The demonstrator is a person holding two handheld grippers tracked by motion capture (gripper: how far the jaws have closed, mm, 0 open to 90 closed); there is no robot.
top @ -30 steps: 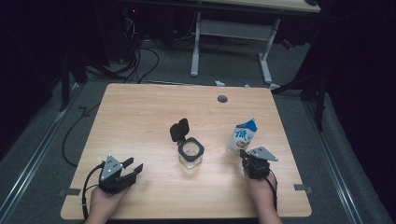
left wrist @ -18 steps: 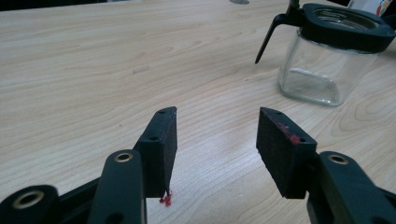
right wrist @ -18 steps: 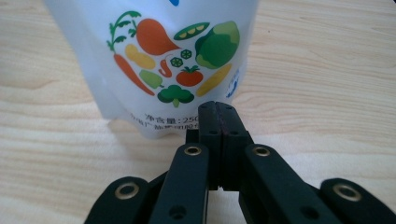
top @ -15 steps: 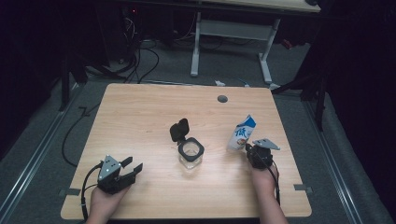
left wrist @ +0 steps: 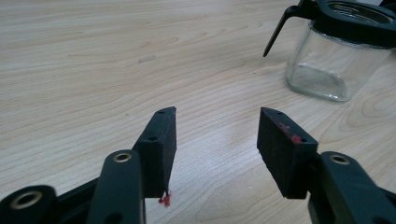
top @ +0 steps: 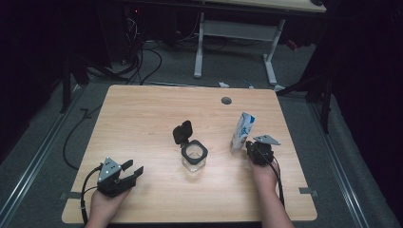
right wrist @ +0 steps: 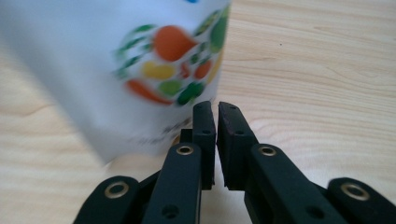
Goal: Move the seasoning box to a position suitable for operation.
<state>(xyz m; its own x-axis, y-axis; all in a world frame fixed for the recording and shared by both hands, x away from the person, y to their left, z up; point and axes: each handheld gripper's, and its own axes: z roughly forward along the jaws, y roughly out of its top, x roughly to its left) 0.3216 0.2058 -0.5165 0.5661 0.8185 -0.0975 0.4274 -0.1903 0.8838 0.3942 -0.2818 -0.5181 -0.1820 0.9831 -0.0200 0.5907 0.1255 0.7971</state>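
Observation:
A white carton with blue print stands right of the table's middle. In the right gripper view its blurred, tilted side carries a fruit picture. My right gripper sits at the carton's near base. Its jaws have just been opening and stand a thin slit apart, with nothing between them. A clear glass jar with a black collar and a raised flip lid stands mid-table. My left gripper rests near the front left. Its jaws have just been opening wider, empty, and point toward the jar.
The wooden table has a round cable hole near its far edge. Beyond it stand white desk legs, and cables lie on the dark floor. Bare wood lies between the left gripper and the jar.
My right hand has moved forward and left, up against the carton's base, and the carton has shifted slightly left. The left hand has stayed in place.

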